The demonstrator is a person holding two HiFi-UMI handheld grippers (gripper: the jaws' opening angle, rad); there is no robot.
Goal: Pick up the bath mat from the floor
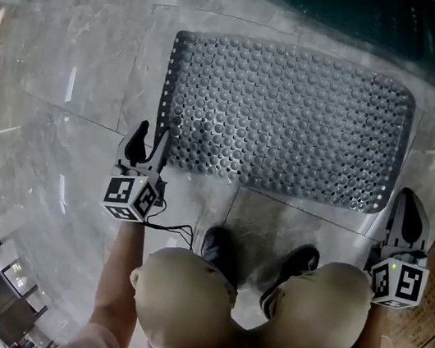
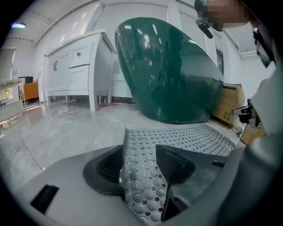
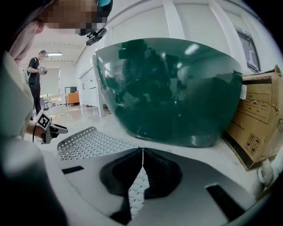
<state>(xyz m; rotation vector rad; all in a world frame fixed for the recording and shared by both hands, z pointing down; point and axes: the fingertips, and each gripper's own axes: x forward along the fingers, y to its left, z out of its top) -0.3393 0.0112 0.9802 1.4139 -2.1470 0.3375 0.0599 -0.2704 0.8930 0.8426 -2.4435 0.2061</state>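
bath mat [image 1: 285,118] | left tool [image 1: 149,135] open astride its near-left corner | right tool [image 1: 409,205] clamped on near-right corner

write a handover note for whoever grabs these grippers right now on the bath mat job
Left gripper: jaws open, near left corner of the bath mat between them, not clamped.
Right gripper: jaws shut on the mat's near right corner.
Mat: mostly flat on the floor.
Done: both grippers at the near corners, right grip made.
Left to do: close the left jaws on the corner, then lift the mat off the floor.
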